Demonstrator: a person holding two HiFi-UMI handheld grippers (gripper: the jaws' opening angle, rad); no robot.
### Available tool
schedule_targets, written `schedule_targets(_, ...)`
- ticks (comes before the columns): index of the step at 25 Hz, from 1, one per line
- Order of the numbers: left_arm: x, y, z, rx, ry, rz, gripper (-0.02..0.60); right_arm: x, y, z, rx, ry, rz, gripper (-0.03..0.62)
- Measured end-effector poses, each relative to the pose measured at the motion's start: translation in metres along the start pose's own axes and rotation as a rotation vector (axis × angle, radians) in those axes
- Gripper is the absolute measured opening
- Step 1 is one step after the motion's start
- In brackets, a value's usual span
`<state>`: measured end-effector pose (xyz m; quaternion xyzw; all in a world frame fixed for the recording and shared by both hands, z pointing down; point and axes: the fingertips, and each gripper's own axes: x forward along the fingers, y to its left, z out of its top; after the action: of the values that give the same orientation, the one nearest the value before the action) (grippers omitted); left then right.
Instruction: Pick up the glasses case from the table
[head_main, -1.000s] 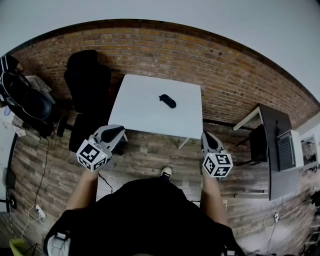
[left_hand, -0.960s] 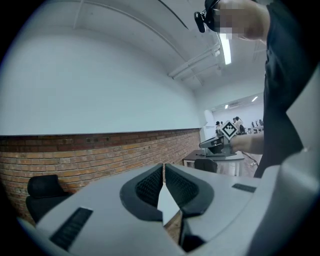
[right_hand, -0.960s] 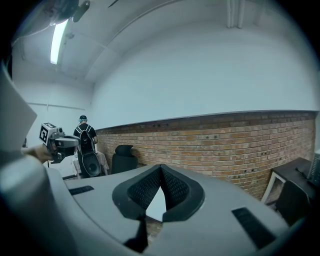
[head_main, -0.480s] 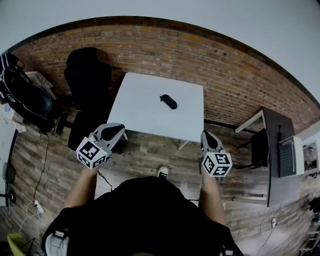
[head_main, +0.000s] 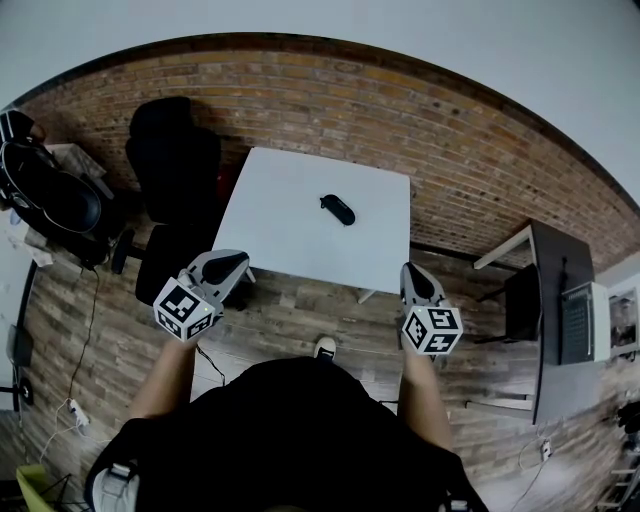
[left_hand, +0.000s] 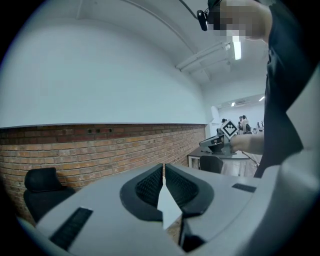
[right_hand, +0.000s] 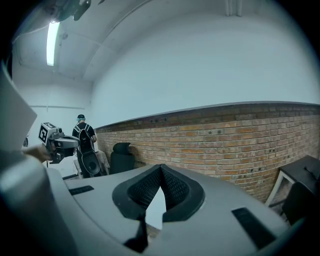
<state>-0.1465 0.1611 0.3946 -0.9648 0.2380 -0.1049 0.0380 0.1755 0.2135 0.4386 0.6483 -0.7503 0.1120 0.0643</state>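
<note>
Fingers (left_hand: 150, 186) of the left gripper (left_hand: 163, 166) meet at their tips with nothing between them. The right gripper (right_hand: 160, 168) is likewise closed and empty, its fingers (right_hand: 176, 189) pressed tip to tip. A white wedge showing below each pair of tips is probably the bench seen through the gap.

In the head view the person holds both grippers out in front, above the wood floor (head_main: 300, 310). They are short of the near edge of the white bench (head_main: 280, 235), one off each near corner. The glasses case (head_main: 336, 208), small, dark and oval, lies alone on the bench, a little right of centre. It is well apart from both grippers and untouched.

A black chair (head_main: 175, 165) stands just beside the bench's left edge. A brick wall (head_main: 400, 110) runs behind.
</note>
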Motion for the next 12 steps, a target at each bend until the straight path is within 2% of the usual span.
schedule_targets(12, 0.033, 0.025, -0.003, -0.018, 0.024, 0.003, 0.023, 0.036, -0.026, 0.011, 0.006, 0.012, 0.0, 0.015)
